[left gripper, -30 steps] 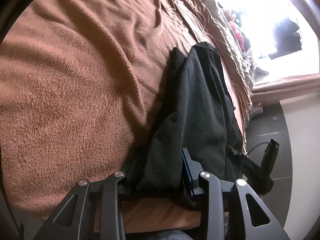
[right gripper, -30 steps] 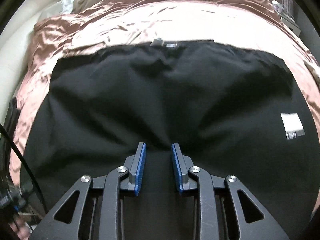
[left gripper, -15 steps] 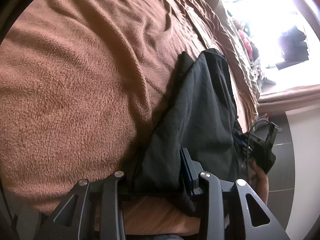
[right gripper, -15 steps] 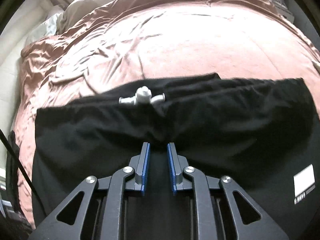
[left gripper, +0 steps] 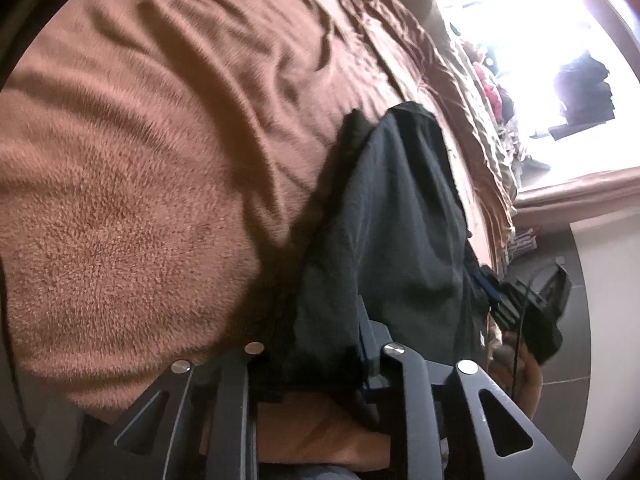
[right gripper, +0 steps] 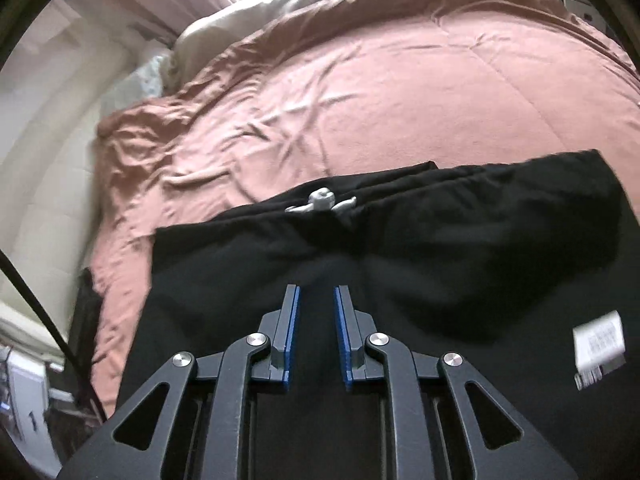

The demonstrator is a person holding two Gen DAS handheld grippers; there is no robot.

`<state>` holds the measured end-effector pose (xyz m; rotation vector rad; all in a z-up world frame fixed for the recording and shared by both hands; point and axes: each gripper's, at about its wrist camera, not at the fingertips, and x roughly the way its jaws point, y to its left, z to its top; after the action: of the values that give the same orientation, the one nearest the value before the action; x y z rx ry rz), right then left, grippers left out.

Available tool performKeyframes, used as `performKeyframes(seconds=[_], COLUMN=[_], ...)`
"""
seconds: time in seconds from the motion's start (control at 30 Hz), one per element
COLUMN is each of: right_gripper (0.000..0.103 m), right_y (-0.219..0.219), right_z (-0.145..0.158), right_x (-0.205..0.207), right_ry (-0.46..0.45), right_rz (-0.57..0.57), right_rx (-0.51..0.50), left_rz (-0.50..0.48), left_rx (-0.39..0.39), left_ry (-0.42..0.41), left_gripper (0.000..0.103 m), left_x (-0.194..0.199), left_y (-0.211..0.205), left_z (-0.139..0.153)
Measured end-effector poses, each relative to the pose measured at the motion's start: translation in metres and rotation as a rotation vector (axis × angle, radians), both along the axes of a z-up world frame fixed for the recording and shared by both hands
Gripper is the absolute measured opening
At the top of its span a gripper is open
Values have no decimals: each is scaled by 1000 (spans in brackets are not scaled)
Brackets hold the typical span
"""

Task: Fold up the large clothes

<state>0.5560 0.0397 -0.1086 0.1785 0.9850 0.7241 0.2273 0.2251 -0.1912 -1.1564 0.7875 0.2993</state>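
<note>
A large black garment (right gripper: 400, 264) lies on a pink-brown bed cover (right gripper: 360, 92); a grey drawstring knot (right gripper: 320, 202) sits at its far edge and a white label (right gripper: 598, 350) at the right. My right gripper (right gripper: 316, 296) is shut on a fold of the garment, its blue pads a narrow gap apart. In the left wrist view the garment (left gripper: 392, 220) runs away along the bed edge. My left gripper (left gripper: 320, 344) is shut on its near edge; the left finger is hidden under cloth. The right gripper (left gripper: 520, 304) shows there at the garment's right side.
The fleecy brown cover (left gripper: 140, 200) fills the left of the left wrist view. A bright window (left gripper: 540, 40) and grey tiled floor (left gripper: 572, 320) lie to the right of the bed. Cream pillows (right gripper: 240, 20) and a padded wall (right gripper: 48, 140) are at the head of the bed.
The right gripper has pulled the garment's near part back toward me, so much more bed cover shows beyond it. The left gripper still holds the same edge, slightly lifted.
</note>
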Motion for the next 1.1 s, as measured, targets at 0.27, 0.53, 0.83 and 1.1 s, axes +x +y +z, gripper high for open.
performKeyframes(seconds=[0.27,0.53,0.83,1.1], right_gripper=[14,14,14,14], right_y=[-46,-73,-81,-75], right_z=[4,-15,-37,-48], right_x=[-55,-114,-146,-147], right_ry=[-18,11,41,50], right_rz=[18,63,74,54], right_rx=[31,2,-39,-62], left_rz=[-28,-74,-160,-327], left_rx=[45,85,121,195], left_ry=[-55,-135,-254,-321], left_gripper=[15,13,12,12], left_x=[5,16,35,72], left_y=[-7,-23,-48,-104], left_z=[33,70,114,149])
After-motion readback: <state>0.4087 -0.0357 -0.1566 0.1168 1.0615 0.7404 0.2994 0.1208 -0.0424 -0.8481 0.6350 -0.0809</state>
